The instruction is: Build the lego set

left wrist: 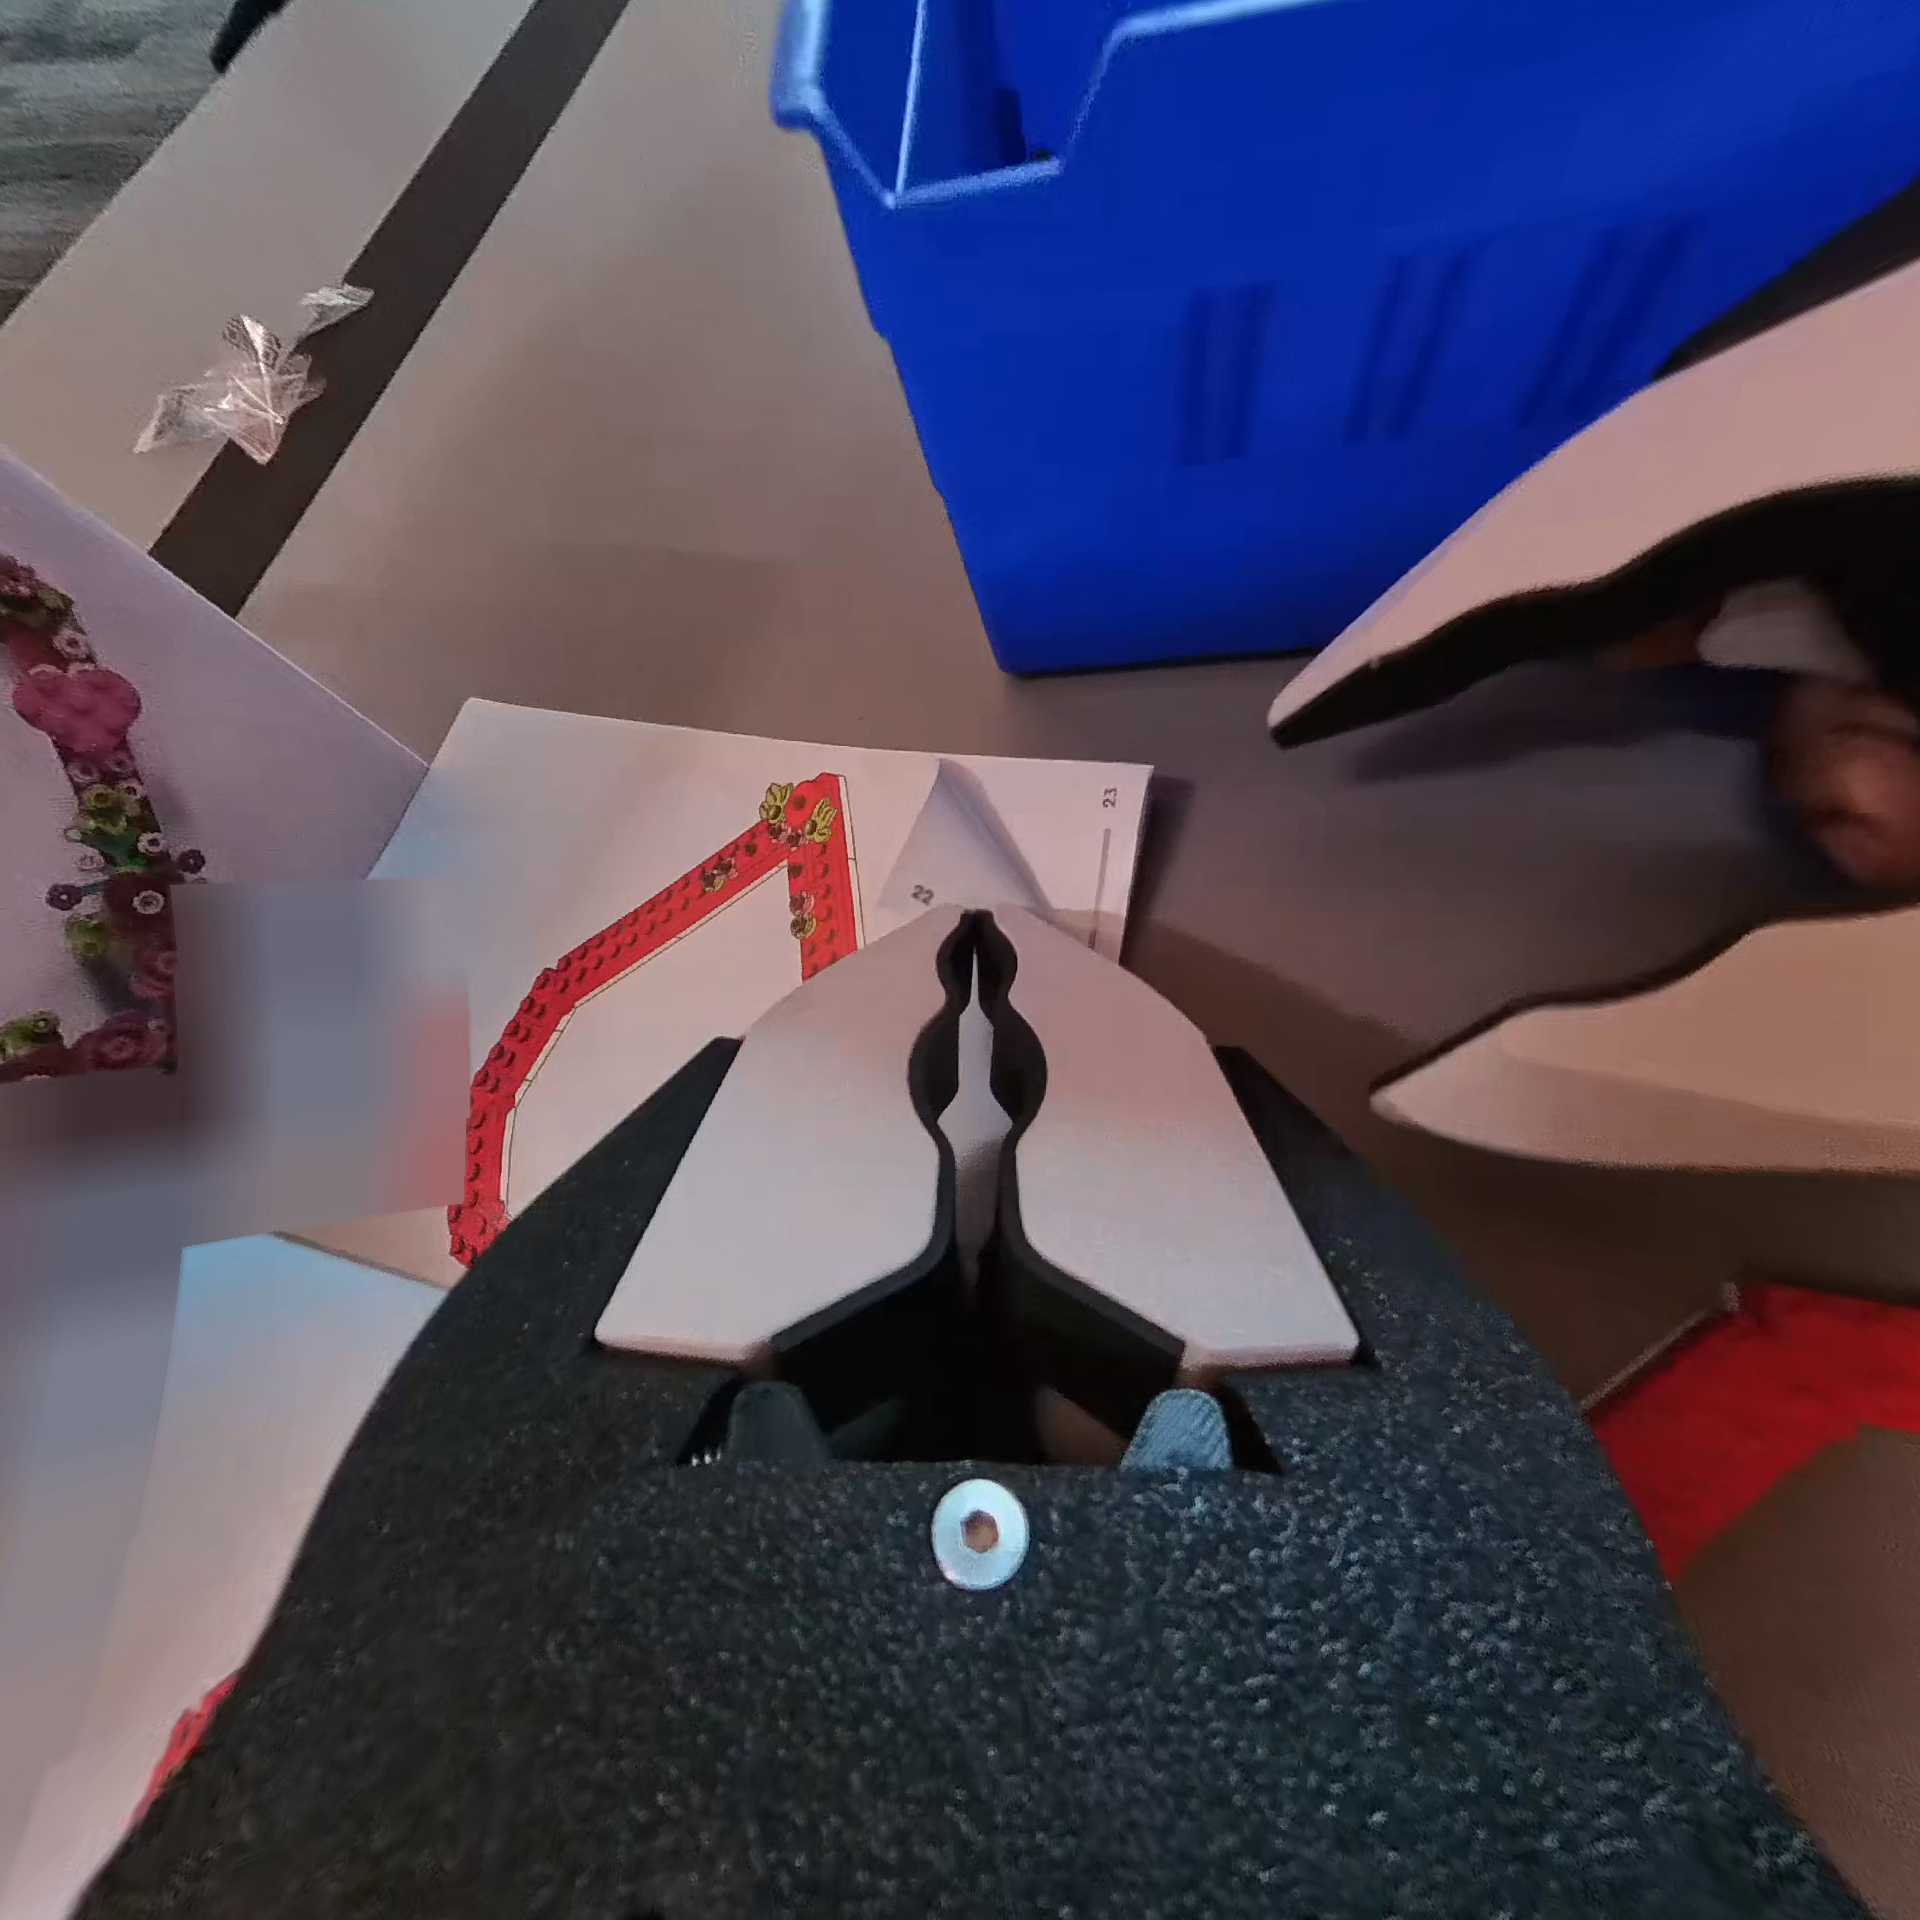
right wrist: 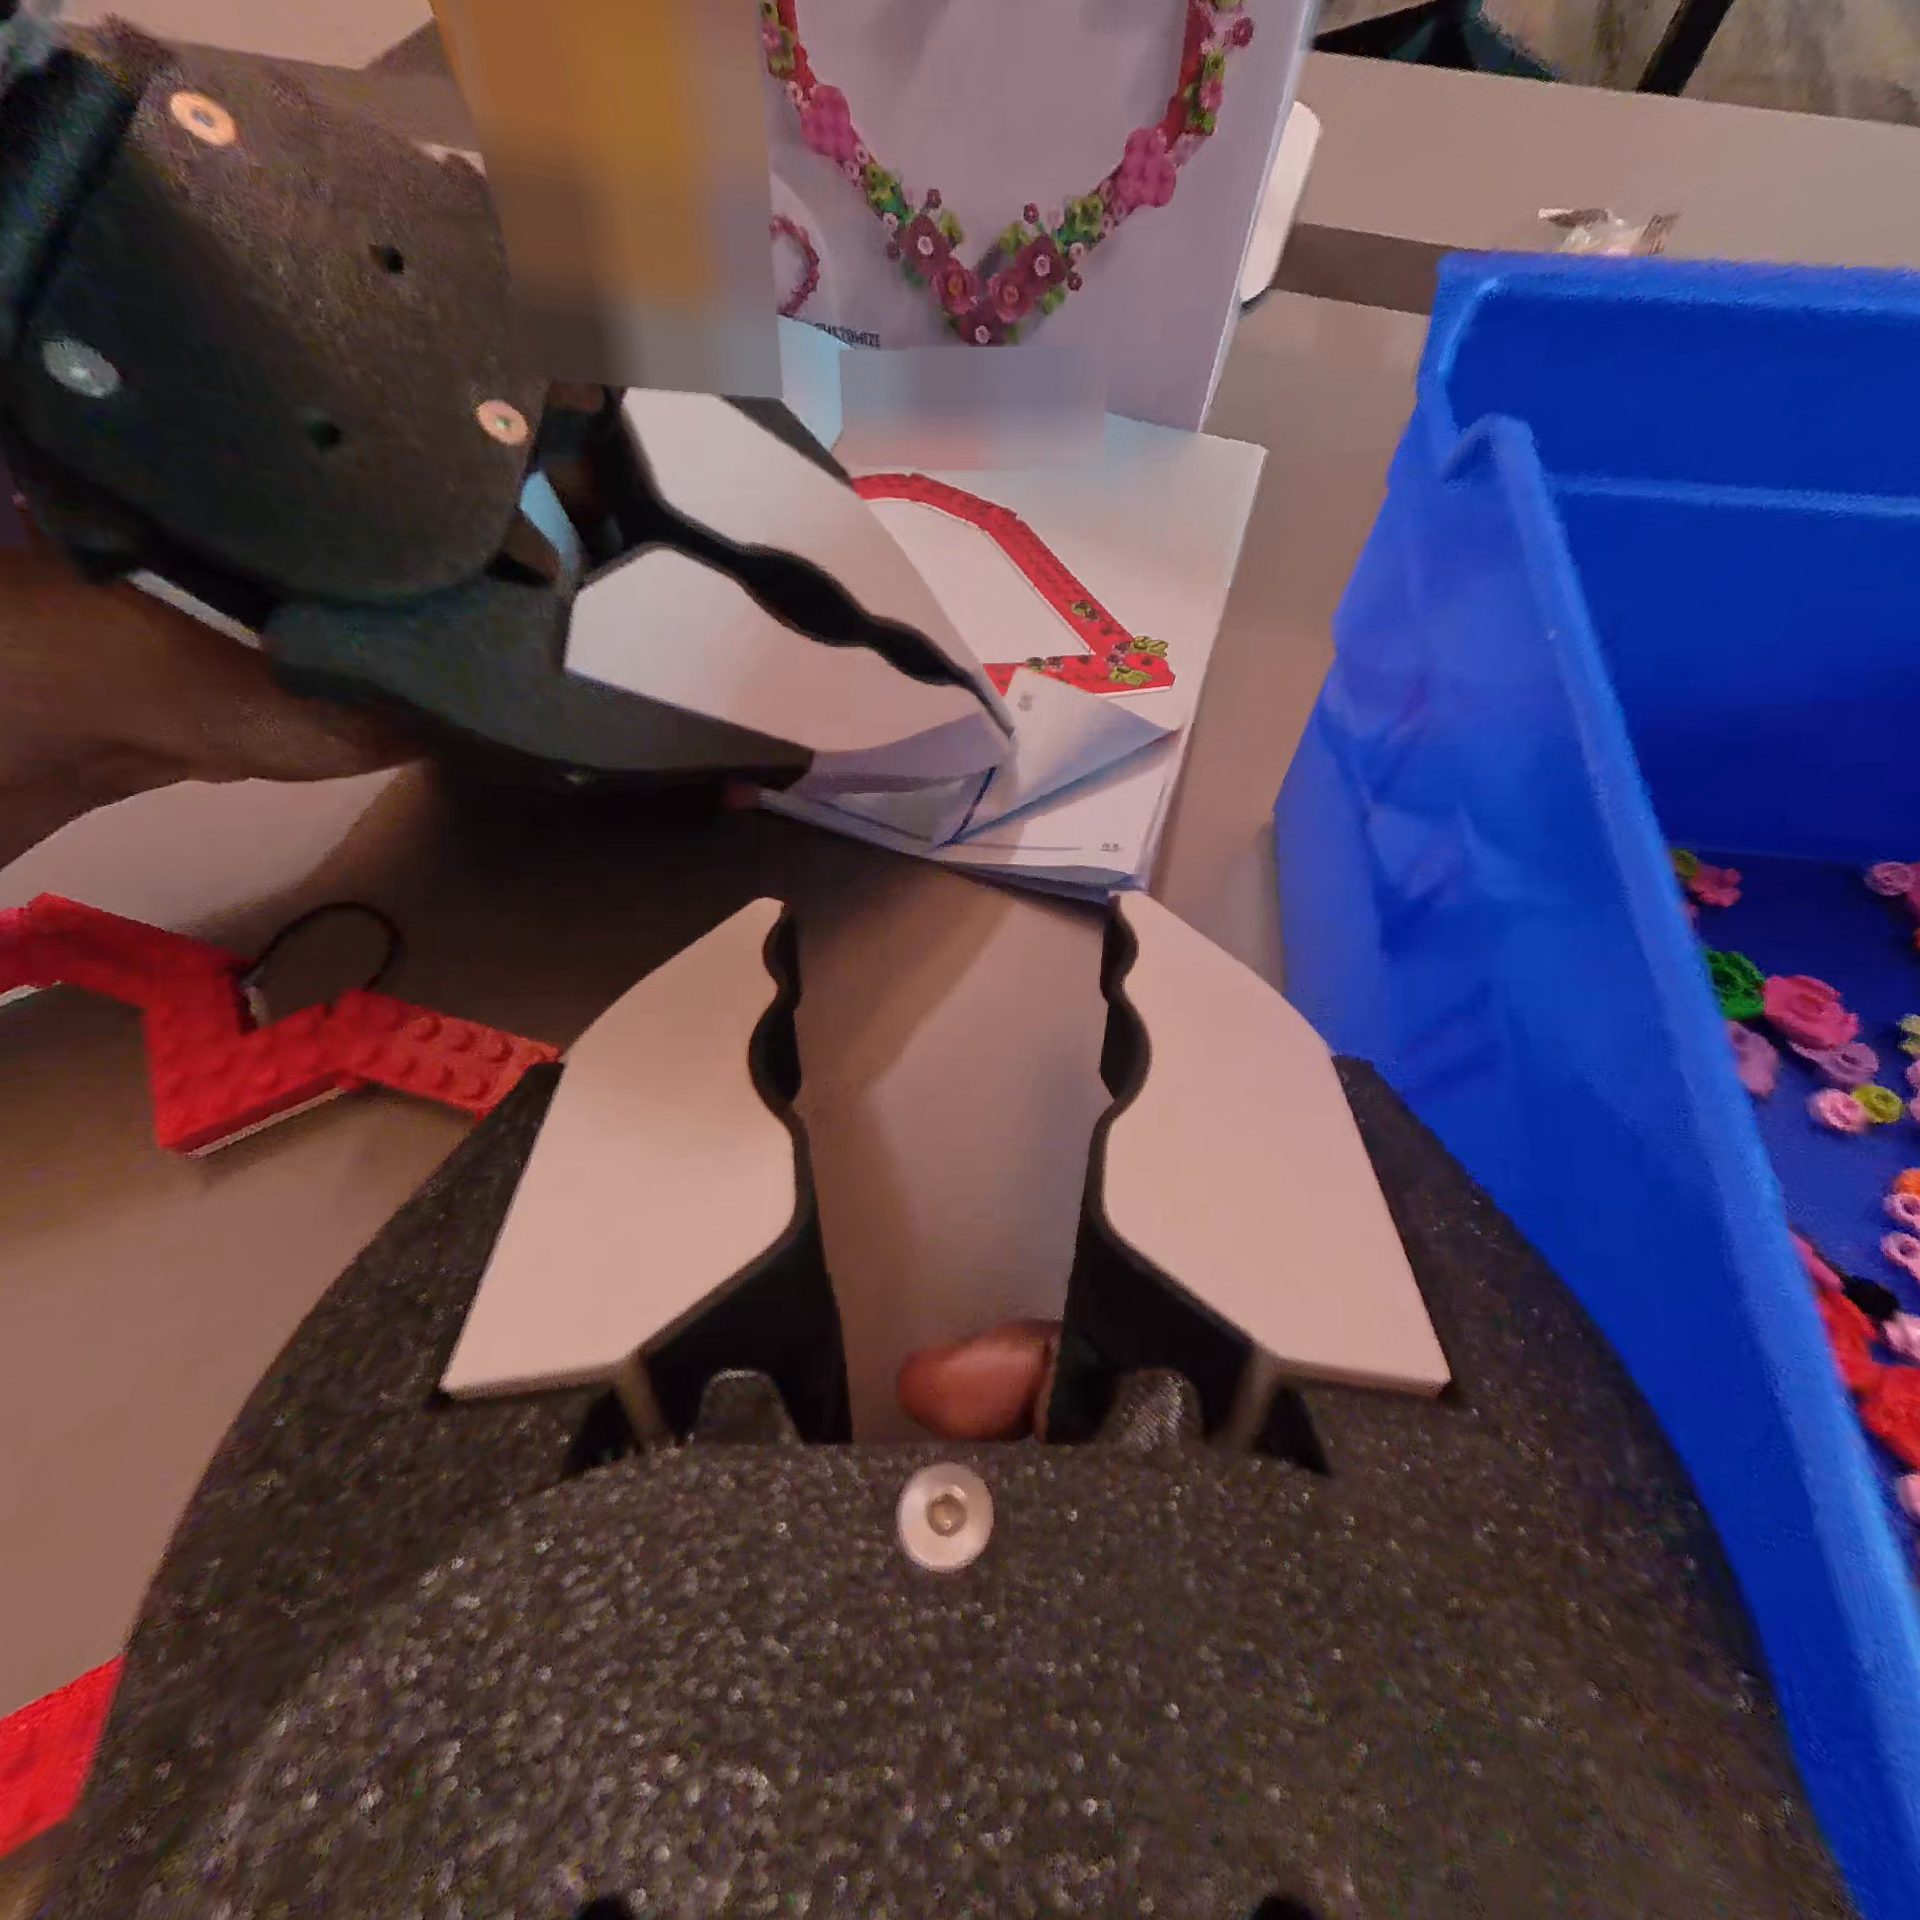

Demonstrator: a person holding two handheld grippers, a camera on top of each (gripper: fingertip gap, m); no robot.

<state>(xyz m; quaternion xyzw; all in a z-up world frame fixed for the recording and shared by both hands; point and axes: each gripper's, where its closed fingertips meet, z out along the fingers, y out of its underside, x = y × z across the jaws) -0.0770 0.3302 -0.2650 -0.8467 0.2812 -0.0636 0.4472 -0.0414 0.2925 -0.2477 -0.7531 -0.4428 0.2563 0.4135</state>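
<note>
Turning a page of the instruction booklet (right wrist: 1049, 665) is the step in hand, judged from the left gripper (left wrist: 977, 925), whose fingers (left wrist: 831, 1122) are clenched on the curled corner of a leaf (left wrist: 961, 847). In the left wrist view that corner lies at 12 o'clock, just past the fingertips. To do it well, the pinch should take one leaf only and lift it in an arc towards the spine; a hard pull could crease or tear the paper, and the right wrist view shows several leaves fanned together below the pinch, so more than one may come up.

The right gripper (right wrist: 945, 925) hangs over bare desk (right wrist: 935, 1143) with its fingers (right wrist: 665, 1122) released and nothing between them; it could press the booklet's near edge flat while the page goes over.

The red lego frame (right wrist: 343, 1049), the build so far, lies on the desk at 9 o'clock in the right wrist view, apart from the booklet and untouched. The blue bin (right wrist: 1538, 831) stands at 3 o'clock, just beside the booklet, holding loose pink, green and red flower pieces (right wrist: 1808, 1013); its wall limits the room on that side. Beyond the booklet, at 12 o'clock, the set's box (right wrist: 1039, 187) stands upright close behind, and the page must not catch it. Farthest, crumpled clear bags (left wrist: 234, 390) lie at 10 o'clock in the left wrist view.
</note>
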